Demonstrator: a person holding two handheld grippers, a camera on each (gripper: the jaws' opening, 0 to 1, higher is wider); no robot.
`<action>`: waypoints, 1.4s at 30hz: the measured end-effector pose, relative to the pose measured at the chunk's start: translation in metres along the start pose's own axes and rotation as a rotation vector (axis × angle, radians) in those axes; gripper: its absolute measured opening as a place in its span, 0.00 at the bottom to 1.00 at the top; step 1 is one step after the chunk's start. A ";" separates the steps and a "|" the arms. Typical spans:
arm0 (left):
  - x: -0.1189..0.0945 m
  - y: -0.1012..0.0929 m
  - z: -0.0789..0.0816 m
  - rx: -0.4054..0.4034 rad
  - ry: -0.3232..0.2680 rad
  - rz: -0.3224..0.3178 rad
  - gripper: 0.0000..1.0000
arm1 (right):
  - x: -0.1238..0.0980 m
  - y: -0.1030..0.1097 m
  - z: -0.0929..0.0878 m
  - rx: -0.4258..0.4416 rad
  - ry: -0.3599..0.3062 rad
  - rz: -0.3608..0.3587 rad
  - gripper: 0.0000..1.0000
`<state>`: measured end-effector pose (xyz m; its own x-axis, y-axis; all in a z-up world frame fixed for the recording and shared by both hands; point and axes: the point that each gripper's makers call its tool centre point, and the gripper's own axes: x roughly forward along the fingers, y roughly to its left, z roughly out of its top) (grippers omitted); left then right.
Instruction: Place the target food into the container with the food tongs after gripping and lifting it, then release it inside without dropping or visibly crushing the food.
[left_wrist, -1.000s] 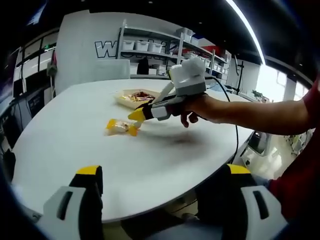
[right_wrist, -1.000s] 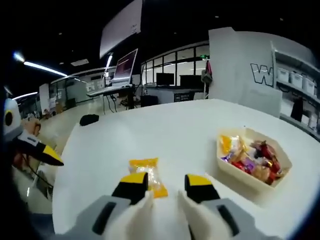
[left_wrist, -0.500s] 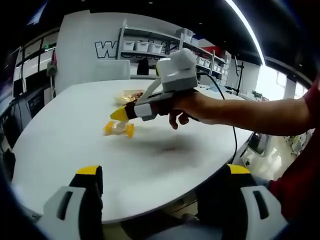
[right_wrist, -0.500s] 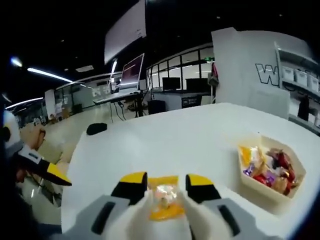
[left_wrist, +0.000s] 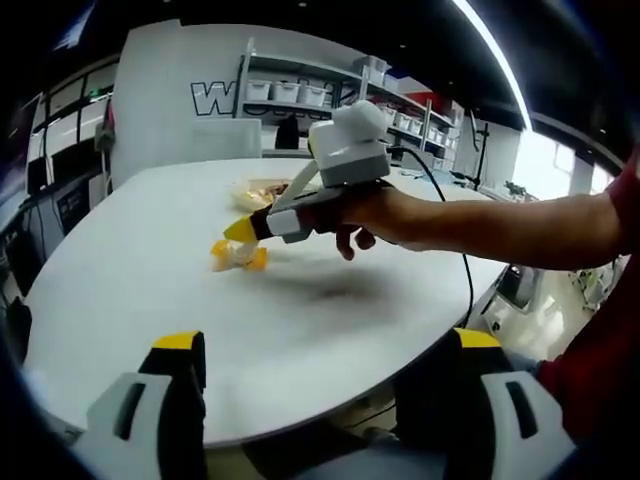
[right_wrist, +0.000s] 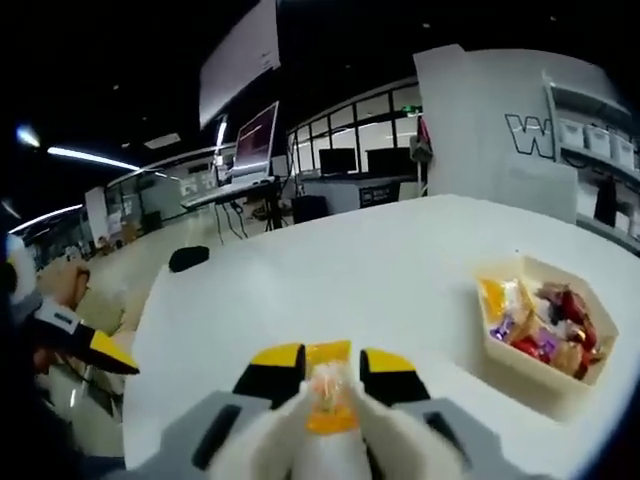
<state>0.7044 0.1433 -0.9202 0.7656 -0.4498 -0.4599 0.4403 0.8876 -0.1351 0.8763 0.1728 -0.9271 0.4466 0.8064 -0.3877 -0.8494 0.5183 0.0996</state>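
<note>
Now the right tongs pinch the yellow candy packet on the table.

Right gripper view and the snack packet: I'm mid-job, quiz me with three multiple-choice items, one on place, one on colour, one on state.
1. Where is the snack packet?
A. Between the right tongs' tips
B. Inside the container
C. On the floor

2. What colour are the tips of the left tongs?
A. Red
B. Yellow
C. Green

3. What is the state of the container?
A. Upside down
B. Covered by a lid
C. Open, holding mixed wrapped snacks

Answers: 1 A, the packet sits between the two yellow tips in the right gripper view. 2 B, both tips at the bottom of the left gripper view are yellow. 3 C, colourful wrappers show over its open rim.
</note>
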 end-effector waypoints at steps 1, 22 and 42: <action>0.000 0.000 0.000 0.001 0.001 0.000 0.98 | -0.002 0.000 0.000 0.002 0.002 -0.005 0.15; 0.002 -0.010 0.003 0.013 -0.007 -0.019 0.98 | -0.069 -0.037 0.004 0.098 -0.052 -0.086 0.16; 0.008 -0.021 0.007 0.026 -0.014 -0.041 0.99 | -0.111 -0.080 0.037 0.056 -0.086 -0.159 0.17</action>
<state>0.7049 0.1201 -0.9150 0.7531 -0.4870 -0.4424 0.4831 0.8658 -0.1306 0.9053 0.0525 -0.8585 0.5987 0.7330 -0.3229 -0.7502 0.6544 0.0945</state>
